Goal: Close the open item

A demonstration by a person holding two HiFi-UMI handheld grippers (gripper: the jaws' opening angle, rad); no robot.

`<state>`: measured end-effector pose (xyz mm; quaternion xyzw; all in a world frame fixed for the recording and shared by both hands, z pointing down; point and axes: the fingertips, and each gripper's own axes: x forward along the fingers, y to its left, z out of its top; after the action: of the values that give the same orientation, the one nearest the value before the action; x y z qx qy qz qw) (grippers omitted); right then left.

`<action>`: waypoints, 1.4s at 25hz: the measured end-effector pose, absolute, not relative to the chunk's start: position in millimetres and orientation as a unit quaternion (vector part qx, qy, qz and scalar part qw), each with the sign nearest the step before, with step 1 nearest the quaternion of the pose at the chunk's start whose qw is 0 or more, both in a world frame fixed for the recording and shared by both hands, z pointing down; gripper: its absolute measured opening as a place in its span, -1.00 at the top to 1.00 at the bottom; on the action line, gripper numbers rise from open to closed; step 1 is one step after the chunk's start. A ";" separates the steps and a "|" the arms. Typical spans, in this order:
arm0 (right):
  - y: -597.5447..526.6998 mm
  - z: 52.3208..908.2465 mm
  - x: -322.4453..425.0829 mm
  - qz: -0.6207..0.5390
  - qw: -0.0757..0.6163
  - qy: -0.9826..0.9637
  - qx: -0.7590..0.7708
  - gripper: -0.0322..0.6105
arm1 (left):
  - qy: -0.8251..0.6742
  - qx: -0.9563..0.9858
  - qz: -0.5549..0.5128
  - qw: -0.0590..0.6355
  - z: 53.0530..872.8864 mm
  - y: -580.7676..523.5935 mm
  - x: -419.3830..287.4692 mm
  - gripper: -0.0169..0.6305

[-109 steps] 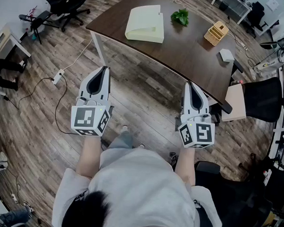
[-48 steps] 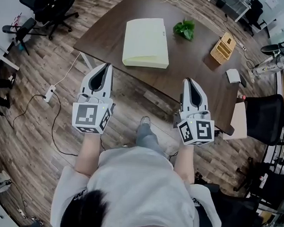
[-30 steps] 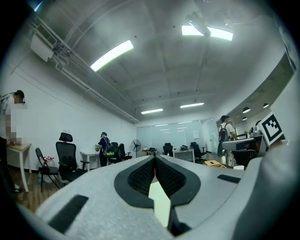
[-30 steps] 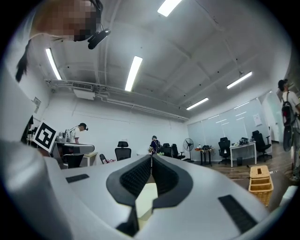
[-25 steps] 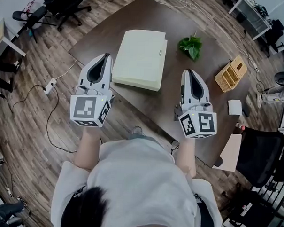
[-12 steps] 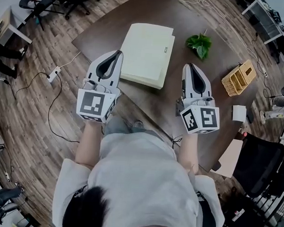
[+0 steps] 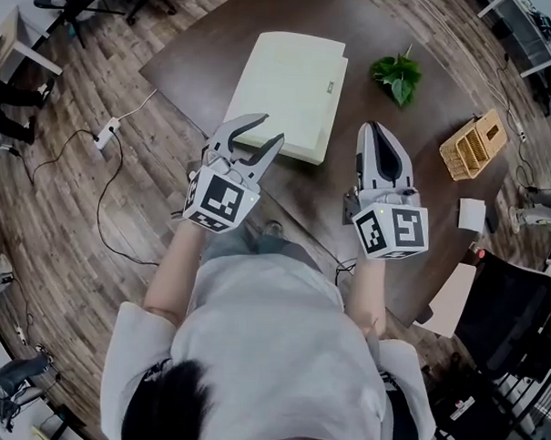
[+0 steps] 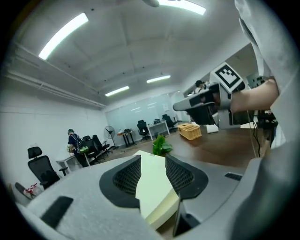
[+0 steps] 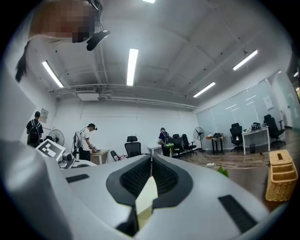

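A flat pale yellow box lies on the dark brown table. My left gripper hangs at the box's near edge. Its jaws have just been opening and now stand apart with nothing gripped. In the left gripper view the box shows through the gap of the left gripper, ahead of the pads. My right gripper is shut and empty over bare table, to the right of the box. The right gripper shows only a sliver of the box below its closed tips.
A small green plant stands beyond the box, a wicker basket to the right, and a white item near the table's right edge. A black chair stands at the right. People stand far off in the room.
The left gripper has dropped, rolled and swung toward the box's near edge, and its jaws have opened. The right gripper has sunk slightly and stays shut.
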<state>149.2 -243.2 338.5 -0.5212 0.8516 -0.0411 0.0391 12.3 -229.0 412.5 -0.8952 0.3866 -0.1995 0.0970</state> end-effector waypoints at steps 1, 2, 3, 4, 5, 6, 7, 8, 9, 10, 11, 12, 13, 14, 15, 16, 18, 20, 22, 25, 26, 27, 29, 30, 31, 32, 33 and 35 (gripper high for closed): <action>-242.5 340.7 147.9 -0.044 0.038 0.851 -0.521 0.86 | 0.374 -0.896 -0.215 0.102 421.2 -226.7 16.9 0.50; -241.6 342.8 146.7 -0.046 0.037 0.851 -0.522 0.86 | 0.363 -0.897 -0.230 0.108 429.4 -224.3 21.1 0.46; -240.6 344.8 145.6 -0.049 0.036 0.851 -0.522 0.86 | 0.353 -0.896 -0.244 0.114 437.1 -222.4 24.8 0.43; -239.8 346.6 144.7 -0.051 0.035 0.851 -0.521 0.86 | 0.345 -0.894 -0.258 0.120 444.7 -221.2 28.0 0.41; -239.1 348.4 144.1 -0.053 0.034 0.851 -0.521 0.86 | 0.339 -0.892 -0.272 0.126 452.1 -220.8 30.9 0.39; -238.4 350.2 143.9 -0.054 0.033 0.851 -0.521 0.86 | 0.334 -0.889 -0.284 0.132 459.1 -220.8 33.6 0.38; -237.4 352.0 144.1 -0.056 0.031 0.851 -0.522 0.86 | 0.331 -0.886 -0.294 0.137 465.6 -221.0 36.4 0.37; -236.2 353.6 144.6 -0.057 0.030 0.850 -0.522 0.86 | 0.330 -0.883 -0.303 0.142 471.5 -221.2 39.1 0.36; -234.9 354.8 145.5 -0.058 0.029 0.850 -0.523 0.86 | 0.329 -0.880 -0.310 0.147 476.7 -221.8 41.9 0.36; -233.7 355.8 146.8 -0.059 0.028 0.849 -0.524 0.86 | 0.330 -0.877 -0.316 0.152 481.2 -222.7 44.8 0.36; -232.8 356.5 148.3 -0.059 0.027 0.849 -0.525 0.86 | 0.331 -0.873 -0.321 0.157 485.3 -224.1 47.7 0.36; -232.2 357.1 149.9 -0.059 0.026 0.848 -0.526 0.86 | 0.332 -0.869 -0.328 0.163 489.4 -225.8 50.5 0.36; -232.0 357.5 151.5 -0.058 0.025 0.848 -0.527 0.86 | 0.332 -0.865 -0.335 0.171 493.3 -227.8 53.1 0.36; -231.8 357.8 153.2 -0.058 0.024 0.847 -0.527 0.86 | 0.333 -0.860 -0.343 0.180 497.0 -229.9 55.5 0.36; -231.7 358.1 154.9 -0.059 0.023 0.846 -0.529 0.86 | 0.334 -0.854 -0.351 0.189 500.6 -232.1 57.6 0.36; -231.4 358.4 156.8 -0.060 0.022 0.845 -0.531 0.86 | 0.335 -0.848 -0.359 0.197 503.9 -234.3 59.3 0.36; -230.7 359.1 160.7 -0.061 0.020 0.843 -0.534 0.86 | 0.340 -0.838 -0.371 0.211 509.1 -239.1 61.8 0.36; -230.1 359.7 164.6 -0.061 0.019 0.841 -0.537 0.86 | 0.348 -0.831 -0.374 0.219 510.3 -243.2 63.0 0.36; -230.8 360.4 168.3 -0.062 0.019 0.840 -0.539 0.86 | 0.354 -0.831 -0.368 0.220 508.4 -245.5 64.7 0.36; -233.5 362.5 172.2 -0.063 0.018 0.839 -0.541 0.86 | 0.349 -0.838 -0.363 0.211 508.4 -245.2 68.6 0.59; -234.1 363.2 172.5 -0.063 0.018 0.839 -0.540 0.86 | 0.345 -0.840 -0.363 0.208 509.2 -244.4 69.9 0.63; -234.5 363.6 172.5 -0.063 0.017 0.840 -0.539 0.86 | 0.343 -0.842 -0.363 0.203 509.8 -243.8 71.1 0.70; -235.3 363.2 172.8 -0.062 0.018 0.841 -0.538 0.86 | 0.343 -0.848 -0.359 0.183 510.1 -244.4 72.8 0.77; -235.8 362.8 173.4 -0.062 0.019 0.841 -0.537 0.86 | 0.344 -0.850 -0.359 0.173 510.4 -245.6 73.8 0.79; -236.5 362.6 174.2 -0.061 0.019 0.841 -0.537 0.86 | 0.343 -0.851 -0.361 0.165 511.4 -246.9 75.0 0.83; -237.3 362.6 175.1 -0.060 0.020 0.842 -0.536 0.86 | 0.340 -0.851 -0.366 0.160 513.3 -248.1 76.8 0.86; -238.3 362.9 176.1 -0.060 0.020 0.842 -0.536 0.86 | 0.335 -0.851 -0.373 0.156 516.1 -249.0 78.8 0.87; -240.3 363.4 177.9 -0.062 0.021 0.841 -0.537 0.86 | 0.321 -0.852 -0.389 0.143 524.3 -250.1 83.0 0.88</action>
<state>177.9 -240.3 363.4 -0.5366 0.8413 -0.0619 0.0214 83.0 -250.1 524.3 -0.8515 0.3213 -0.3889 0.1429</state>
